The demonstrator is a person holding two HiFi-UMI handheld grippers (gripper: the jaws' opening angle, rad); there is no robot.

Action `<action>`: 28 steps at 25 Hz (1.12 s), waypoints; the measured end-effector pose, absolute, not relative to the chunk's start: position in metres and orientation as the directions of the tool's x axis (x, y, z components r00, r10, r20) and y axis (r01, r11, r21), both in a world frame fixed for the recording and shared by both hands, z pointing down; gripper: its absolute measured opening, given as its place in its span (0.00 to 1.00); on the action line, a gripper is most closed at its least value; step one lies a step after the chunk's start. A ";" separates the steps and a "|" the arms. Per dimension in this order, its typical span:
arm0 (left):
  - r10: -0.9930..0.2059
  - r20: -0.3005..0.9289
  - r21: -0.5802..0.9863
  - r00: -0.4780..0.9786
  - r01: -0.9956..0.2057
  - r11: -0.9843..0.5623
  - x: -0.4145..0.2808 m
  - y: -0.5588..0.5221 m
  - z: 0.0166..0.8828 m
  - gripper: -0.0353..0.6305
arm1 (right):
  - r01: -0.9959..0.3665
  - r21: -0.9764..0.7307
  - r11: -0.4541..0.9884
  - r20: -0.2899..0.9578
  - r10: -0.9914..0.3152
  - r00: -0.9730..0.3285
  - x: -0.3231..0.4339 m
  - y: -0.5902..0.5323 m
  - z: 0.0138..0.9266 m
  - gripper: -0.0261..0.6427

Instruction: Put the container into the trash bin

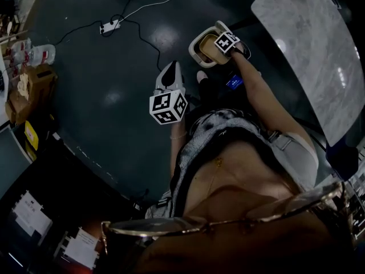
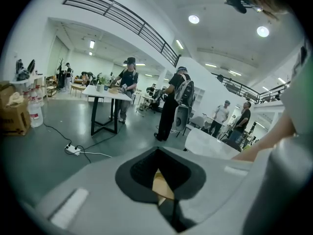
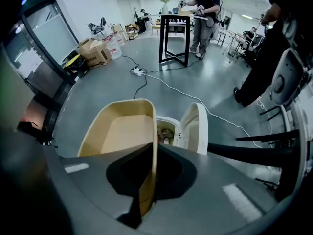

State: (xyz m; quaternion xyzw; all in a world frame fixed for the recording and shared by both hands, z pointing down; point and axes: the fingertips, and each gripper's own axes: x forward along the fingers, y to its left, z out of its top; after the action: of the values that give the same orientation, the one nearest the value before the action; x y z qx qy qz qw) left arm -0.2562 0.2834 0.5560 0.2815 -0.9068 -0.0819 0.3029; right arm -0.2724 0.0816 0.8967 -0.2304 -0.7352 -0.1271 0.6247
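container (image 3: pixel 120 131) wall clamped, right tongs (image 3: pixel 154 151) closed

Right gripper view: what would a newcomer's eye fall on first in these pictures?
First, the tan container, its wall clamped in the right tongs, held over the white trash bin, whose lid stands open. In the head view, the black-and-white marker cube of the left tongs stands out against the dark floor, left of the bin.
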 end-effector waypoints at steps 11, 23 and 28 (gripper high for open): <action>-0.530 0.526 0.320 -0.665 -0.423 0.848 -0.256 0.285 0.564 0.05 | 0.433 -0.099 0.896 0.987 0.144 -0.071 -0.267 0.078 0.926 0.10; -0.543 0.517 0.320 -0.662 -0.439 0.840 -0.260 0.288 0.563 0.05 | 0.360 -0.132 0.923 0.975 0.187 -0.122 -0.277 0.075 0.917 0.20; -0.566 0.514 0.330 -0.644 -0.461 0.824 -0.259 0.278 0.565 0.05 | 0.390 -0.183 0.902 0.964 0.243 -0.110 -0.274 0.084 0.911 0.18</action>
State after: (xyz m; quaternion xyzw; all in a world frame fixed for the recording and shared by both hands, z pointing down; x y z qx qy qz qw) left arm -0.2587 0.2781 0.5651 0.2844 -0.9028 -0.0844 0.3115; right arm -0.2735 0.0844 0.9108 -0.2132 -0.7428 -0.0580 0.6320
